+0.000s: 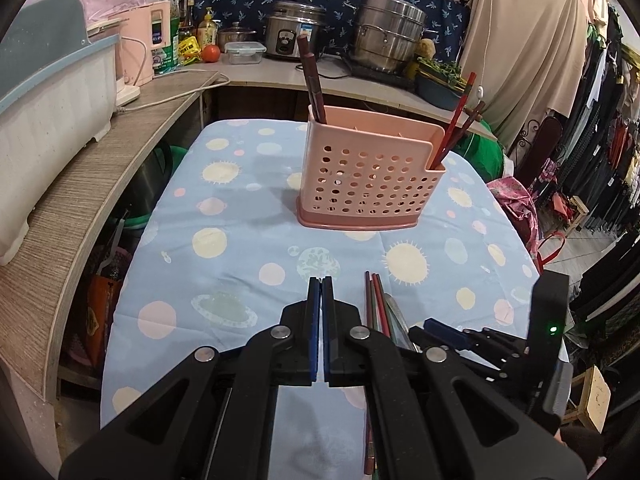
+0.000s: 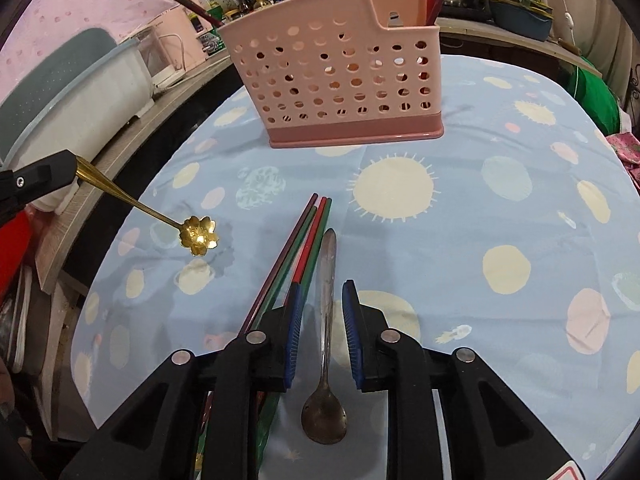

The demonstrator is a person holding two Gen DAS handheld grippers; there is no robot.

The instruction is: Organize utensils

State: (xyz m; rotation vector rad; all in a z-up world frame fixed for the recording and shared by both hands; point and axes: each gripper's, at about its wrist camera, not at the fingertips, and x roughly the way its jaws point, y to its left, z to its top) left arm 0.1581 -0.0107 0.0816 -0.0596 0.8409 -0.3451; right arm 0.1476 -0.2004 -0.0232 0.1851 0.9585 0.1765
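A pink perforated utensil holder (image 1: 372, 176) (image 2: 340, 80) stands on the blue dotted tablecloth (image 2: 500, 184). Dark chopsticks (image 1: 310, 76) lean in its left end and red ones (image 1: 456, 120) in its right end. My left gripper (image 1: 321, 280) is shut; in the right wrist view its finger (image 2: 44, 174) clamps the handle of a gold flower spoon (image 2: 198, 236) held above the cloth. My right gripper (image 2: 322, 284) is open and straddles the handle of a silver spoon (image 2: 326, 360) lying on the cloth, pads apart from it. Several coloured chopsticks (image 2: 308, 240) (image 1: 376, 304) lie just left of that spoon.
A white and blue dish rack (image 1: 48, 100) sits on the curved wooden counter (image 1: 100, 184) to the left. A rice cooker (image 1: 292, 32) and a steel pot (image 1: 388, 32) stand on the back counter. Hanging clothes and a wooden stool (image 1: 592, 396) are off the table's right edge.
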